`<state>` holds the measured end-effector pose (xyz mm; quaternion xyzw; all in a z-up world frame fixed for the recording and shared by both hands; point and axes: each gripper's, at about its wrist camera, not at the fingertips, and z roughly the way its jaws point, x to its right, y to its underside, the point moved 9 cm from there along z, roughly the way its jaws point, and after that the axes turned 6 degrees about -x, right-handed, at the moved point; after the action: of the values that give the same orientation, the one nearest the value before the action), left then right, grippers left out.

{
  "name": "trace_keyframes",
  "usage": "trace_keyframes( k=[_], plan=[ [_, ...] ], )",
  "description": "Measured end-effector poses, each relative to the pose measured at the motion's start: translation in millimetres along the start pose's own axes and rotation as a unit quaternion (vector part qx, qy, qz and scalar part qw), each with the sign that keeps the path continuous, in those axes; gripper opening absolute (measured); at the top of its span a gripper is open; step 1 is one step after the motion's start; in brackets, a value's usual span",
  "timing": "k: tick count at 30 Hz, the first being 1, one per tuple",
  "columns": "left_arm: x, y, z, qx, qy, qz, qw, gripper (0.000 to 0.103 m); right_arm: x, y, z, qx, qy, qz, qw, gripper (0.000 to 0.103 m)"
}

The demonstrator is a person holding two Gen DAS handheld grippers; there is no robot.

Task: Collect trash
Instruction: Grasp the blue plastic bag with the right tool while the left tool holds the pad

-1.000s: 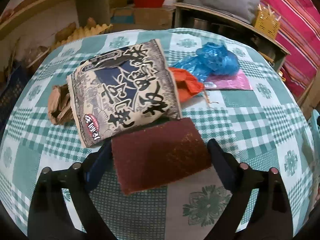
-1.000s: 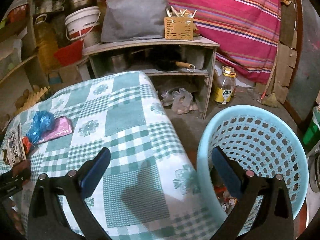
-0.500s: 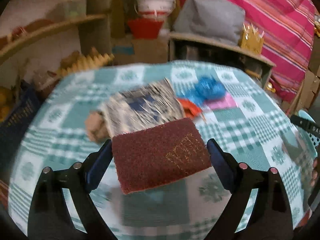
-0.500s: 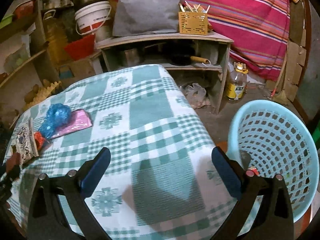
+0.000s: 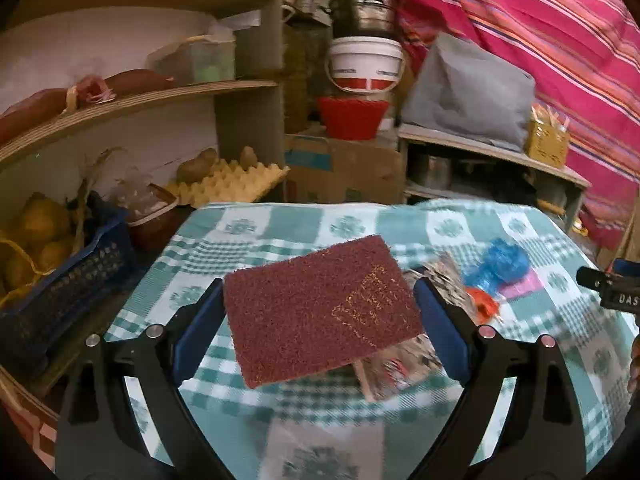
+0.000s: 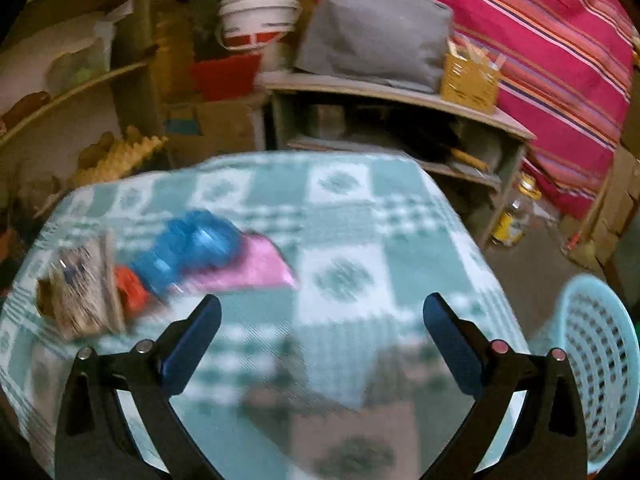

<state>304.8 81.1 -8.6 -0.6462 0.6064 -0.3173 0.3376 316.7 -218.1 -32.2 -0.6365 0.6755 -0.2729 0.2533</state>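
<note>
My left gripper (image 5: 320, 304) is shut on a dark red scouring pad (image 5: 320, 308), held in the air above the green checked tablecloth (image 5: 280, 236). Below and right of the pad lie a printed snack bag (image 5: 404, 356), an orange scrap (image 5: 482, 306), a blue plastic wrapper (image 5: 500, 266) and a pink wrapper (image 5: 522, 288). My right gripper (image 6: 322, 320) is open with nothing between its fingers, over the tablecloth (image 6: 384, 220). The blue wrapper (image 6: 192, 252), pink wrapper (image 6: 260, 268), orange scrap (image 6: 130, 288) and snack bag (image 6: 80, 292) lie blurred to its left. A light blue basket (image 6: 600, 352) stands at the right.
Shelves with a white bucket (image 5: 366, 64), a red bowl (image 5: 352, 116) and an egg tray (image 5: 236, 184) stand behind the table. A dark blue crate (image 5: 60, 280) of fruit sits at the left. A grey bundle (image 6: 376, 32) and a yellow holder (image 6: 470, 76) top a low shelf.
My left gripper has lifted the scouring pad off the table and tilted up toward the shelves. My right gripper has swung left from the basket toward the wrappers.
</note>
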Motion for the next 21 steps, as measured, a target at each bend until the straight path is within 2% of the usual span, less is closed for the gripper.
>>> trace_keyframes(
  k=[4,8,13,17,20,21],
  plan=[
    [-22,-8,8,-0.001,-0.014,-0.024,0.9996,0.090,-39,-24,17,0.010,0.006,-0.040,0.999,0.099],
    [-34,-10,14,-0.002,-0.029,-0.030,0.9991,0.090,-63,-29,44,-0.012,0.001,-0.057,0.998,0.099],
    [-43,-15,15,-0.002,-0.011,-0.069,0.9976,0.090,-76,-18,76,-0.054,0.009,-0.082,0.995,0.096],
    [-39,-18,14,0.000,0.001,-0.083,0.9965,0.090,-84,-4,87,-0.080,-0.037,-0.088,0.992,0.052],
    [-32,-17,12,0.001,0.001,-0.076,0.9971,0.090,-79,-4,76,-0.062,-0.053,-0.088,0.993,0.039],
    [-29,-17,11,0.002,0.002,-0.073,0.9973,0.090,-75,-5,70,-0.054,-0.058,-0.086,0.993,0.038]
  ],
)
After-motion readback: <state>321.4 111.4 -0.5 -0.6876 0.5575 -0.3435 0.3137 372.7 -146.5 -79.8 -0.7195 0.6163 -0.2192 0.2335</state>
